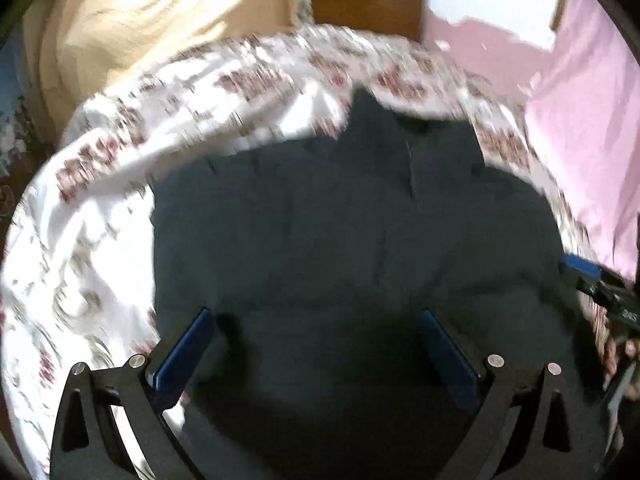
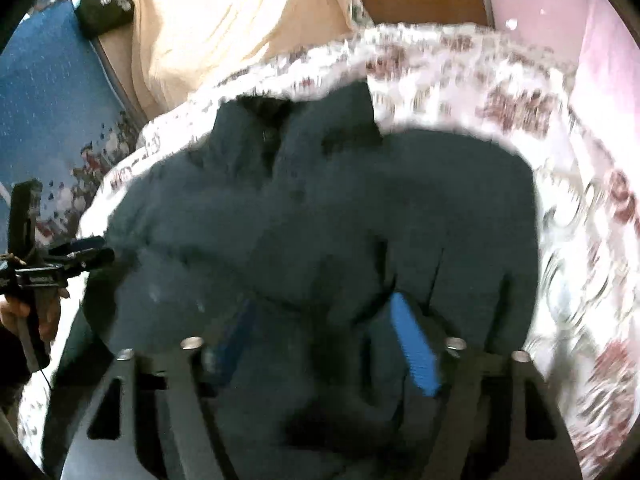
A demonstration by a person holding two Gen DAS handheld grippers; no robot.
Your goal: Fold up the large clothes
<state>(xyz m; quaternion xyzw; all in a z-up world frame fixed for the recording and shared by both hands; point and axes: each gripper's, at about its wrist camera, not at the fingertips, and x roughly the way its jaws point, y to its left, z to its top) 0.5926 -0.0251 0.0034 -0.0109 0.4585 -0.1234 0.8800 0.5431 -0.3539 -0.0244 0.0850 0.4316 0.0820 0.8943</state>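
On the bed (image 1: 100, 184) our dark garment (image 1: 340, 232) lies bunched and half folded. Our left gripper (image 1: 316, 344) hangs fully spread and empty; the right gripper (image 2: 320, 344) is parted, cloth between its fingers, seemingly unpinched. If we pull away carelessly, we judge a finger could snag and undo the fold.

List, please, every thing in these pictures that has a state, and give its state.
Dark garment: partly folded, lying rumpled on the bedsheet.
Floral bedsheet: spread out, creased.
Left gripper: open wide, nothing between the pads, above the garment.
Right gripper: jaws apart; cloth bunched between them, the pads not seen to press on it.
Black handbag: set down at the far left, upright.
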